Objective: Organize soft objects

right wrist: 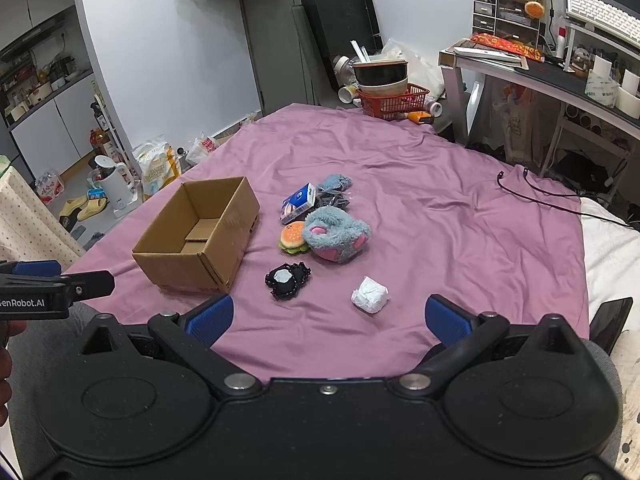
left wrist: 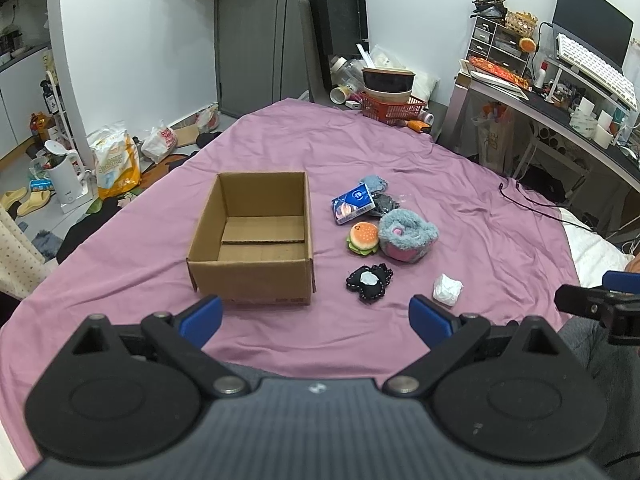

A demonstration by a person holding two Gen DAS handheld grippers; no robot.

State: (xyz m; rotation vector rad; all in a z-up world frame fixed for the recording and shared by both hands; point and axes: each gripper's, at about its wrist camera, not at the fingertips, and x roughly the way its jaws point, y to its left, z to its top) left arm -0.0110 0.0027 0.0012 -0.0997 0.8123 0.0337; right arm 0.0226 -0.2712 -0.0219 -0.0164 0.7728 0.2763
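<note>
Both tools — left tool [left wrist: 316,316], right tool [right wrist: 328,318] — spread, empty | step: none boxed yet | next: grab near paper wad [right wrist: 370,294], drop in box [right wrist: 196,236] on left

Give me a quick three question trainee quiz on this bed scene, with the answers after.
1. True or false: the brown cardboard box already holds a toy.
2. Which soft item lies nearest the right gripper: A) crumpled white paper ball, B) burger-shaped plush, C) fluffy grey-and-pink plush slipper?
3. How do the jaws of the left gripper stand?

Key: 1 false, it is empty; 2 A; 3 open, holding nothing.
</note>
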